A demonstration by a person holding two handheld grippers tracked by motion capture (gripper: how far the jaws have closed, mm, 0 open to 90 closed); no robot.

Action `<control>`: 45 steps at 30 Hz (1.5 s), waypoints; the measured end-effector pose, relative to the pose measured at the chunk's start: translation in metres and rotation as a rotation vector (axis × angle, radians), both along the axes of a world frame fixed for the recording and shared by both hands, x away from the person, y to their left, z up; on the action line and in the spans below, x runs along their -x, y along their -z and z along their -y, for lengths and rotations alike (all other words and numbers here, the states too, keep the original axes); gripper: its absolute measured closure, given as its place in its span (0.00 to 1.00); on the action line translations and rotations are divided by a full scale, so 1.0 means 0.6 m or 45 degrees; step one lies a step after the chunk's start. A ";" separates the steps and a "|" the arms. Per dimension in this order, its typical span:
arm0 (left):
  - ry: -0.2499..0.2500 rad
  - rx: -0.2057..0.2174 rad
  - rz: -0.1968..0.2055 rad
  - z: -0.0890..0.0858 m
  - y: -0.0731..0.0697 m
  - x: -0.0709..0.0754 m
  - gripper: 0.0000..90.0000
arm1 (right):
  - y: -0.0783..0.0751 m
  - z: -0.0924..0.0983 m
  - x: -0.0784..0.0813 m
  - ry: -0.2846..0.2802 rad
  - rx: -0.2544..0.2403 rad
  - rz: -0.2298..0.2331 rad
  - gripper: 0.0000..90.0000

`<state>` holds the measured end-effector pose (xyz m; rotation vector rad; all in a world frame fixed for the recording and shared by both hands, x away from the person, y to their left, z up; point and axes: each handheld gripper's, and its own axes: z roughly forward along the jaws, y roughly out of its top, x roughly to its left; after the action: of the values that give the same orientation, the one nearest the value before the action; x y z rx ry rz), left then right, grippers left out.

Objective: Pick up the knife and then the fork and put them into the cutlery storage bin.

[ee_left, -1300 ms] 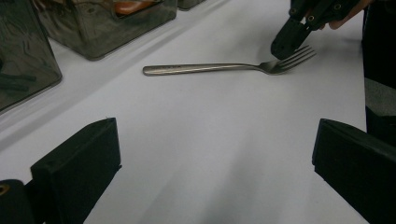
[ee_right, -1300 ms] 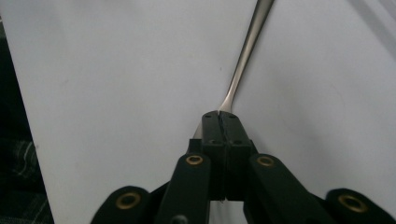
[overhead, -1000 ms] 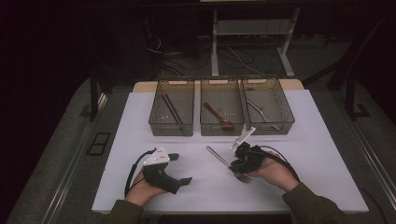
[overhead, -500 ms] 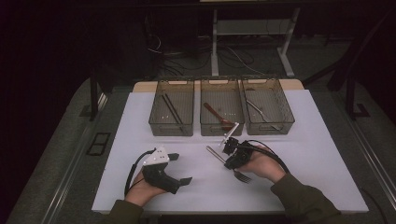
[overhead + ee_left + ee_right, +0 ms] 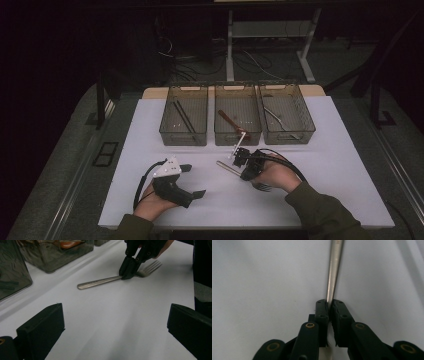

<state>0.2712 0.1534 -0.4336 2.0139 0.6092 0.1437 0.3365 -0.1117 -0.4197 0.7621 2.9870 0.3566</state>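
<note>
A metal fork (image 5: 226, 166) lies on the white table in front of the middle bin, tines toward the person. My right gripper (image 5: 246, 174) points down at it, and its jaws have just been closing. In the right gripper view the gripper (image 5: 329, 302) is shut on the fork's handle (image 5: 334, 270), pads pressed against both sides. The left gripper view shows the same grip (image 5: 128, 276) near the fork's (image 5: 100, 282) neck. My left gripper (image 5: 194, 181) rests on the table at the front left, open, with nothing between its jaws (image 5: 115, 315).
Three clear bins stand in a row at the back. The left bin (image 5: 183, 134) holds dark chopsticks (image 5: 184, 116), the middle bin (image 5: 238, 136) a wooden spoon (image 5: 231, 121), and the right bin (image 5: 287, 135) a metal utensil (image 5: 274, 116). White table (image 5: 340, 170) surrounds both hands.
My right gripper has shifted left along the fork and its jaws have come together on the handle. The left gripper has stayed put.
</note>
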 end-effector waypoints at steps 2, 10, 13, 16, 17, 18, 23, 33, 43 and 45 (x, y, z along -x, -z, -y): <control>0.000 0.000 0.001 0.000 0.000 0.000 0.00 | -0.001 -0.001 0.000 -0.006 0.008 0.000 0.92; -0.003 0.002 0.000 -0.001 0.000 0.000 0.00 | 0.000 0.006 0.000 -0.020 -0.033 0.000 0.92; -0.001 -0.003 0.001 -0.001 0.000 -0.001 0.00 | 0.000 0.016 -0.002 -0.031 -0.065 0.009 0.92; -0.004 -0.001 0.002 -0.002 0.001 -0.002 0.00 | -0.001 0.025 -0.003 -0.034 -0.107 0.023 0.92; -0.007 -0.001 0.000 -0.002 0.001 -0.002 0.00 | -0.001 0.028 -0.002 -0.031 -0.127 0.024 0.92; -0.009 0.000 -0.002 -0.003 0.001 -0.003 0.00 | -0.002 0.032 -0.002 -0.024 -0.149 0.021 0.92; -0.009 -0.006 0.000 -0.004 0.001 -0.004 0.00 | -0.004 0.051 -0.005 -0.010 -0.212 0.051 0.92; -0.010 -0.014 0.001 -0.005 0.001 -0.003 0.00 | -0.007 0.065 -0.002 0.006 -0.286 0.056 0.92; -0.006 -0.015 0.002 -0.004 0.002 -0.004 0.00 | -0.026 0.085 -0.004 0.036 -0.365 0.077 0.92; -0.006 -0.016 0.003 -0.004 0.003 -0.005 0.00 | -0.030 0.090 -0.005 0.048 -0.384 0.078 0.92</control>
<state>0.2741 0.1560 -0.4352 2.0244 0.6130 0.1532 0.3398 -0.1660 -0.4016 0.8099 2.8912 0.8261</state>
